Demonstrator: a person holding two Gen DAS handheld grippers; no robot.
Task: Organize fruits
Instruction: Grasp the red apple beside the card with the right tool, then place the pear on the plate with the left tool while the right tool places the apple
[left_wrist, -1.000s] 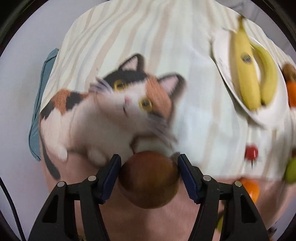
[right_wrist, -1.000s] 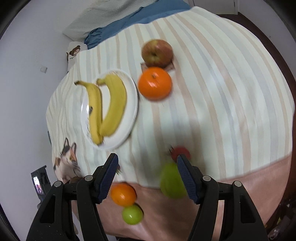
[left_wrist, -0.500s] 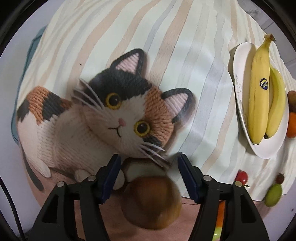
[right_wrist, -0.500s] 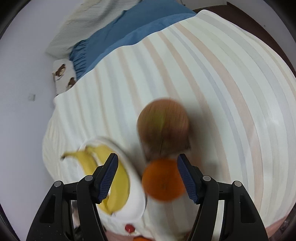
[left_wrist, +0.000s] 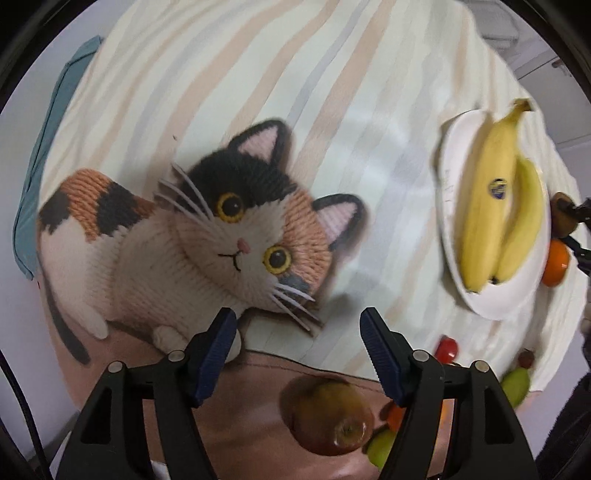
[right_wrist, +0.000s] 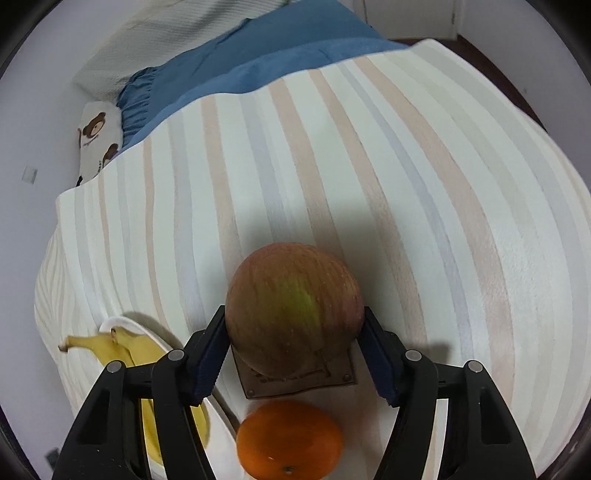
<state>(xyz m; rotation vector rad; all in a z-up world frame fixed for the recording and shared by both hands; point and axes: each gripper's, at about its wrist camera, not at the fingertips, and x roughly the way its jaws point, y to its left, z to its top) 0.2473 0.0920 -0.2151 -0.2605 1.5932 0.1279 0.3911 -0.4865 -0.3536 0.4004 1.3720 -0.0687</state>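
Observation:
My left gripper (left_wrist: 297, 317) points straight down at the cat-print blanket. Its jaws are opening and nothing is between the pads. A reddish-brown apple (left_wrist: 328, 421) lies loose on the blanket's pink band, behind the fingertips. Two bananas (left_wrist: 491, 206) lie on a white plate (left_wrist: 495, 306) to the right. My right gripper (right_wrist: 293, 314) straddles a second apple (right_wrist: 295, 291) that rests on a brown patch (right_wrist: 295, 384). Its pads flank the apple's sides closely. An orange (right_wrist: 288, 439) lies just in front of that apple, next to the bananas (right_wrist: 122, 347).
A small red fruit (left_wrist: 447, 349), a green fruit (left_wrist: 515, 384), a small orange (left_wrist: 395, 415) and another green fruit (left_wrist: 382, 446) lie near the blanket's edge. A blue sheet (right_wrist: 240, 62) and a bear-print pillow (right_wrist: 98, 140) lie beyond the striped blanket.
The left jaws let go of the apple, which now lies on the pink band behind the tips. The right gripper came down from high above and now has the far apple between its fingers.

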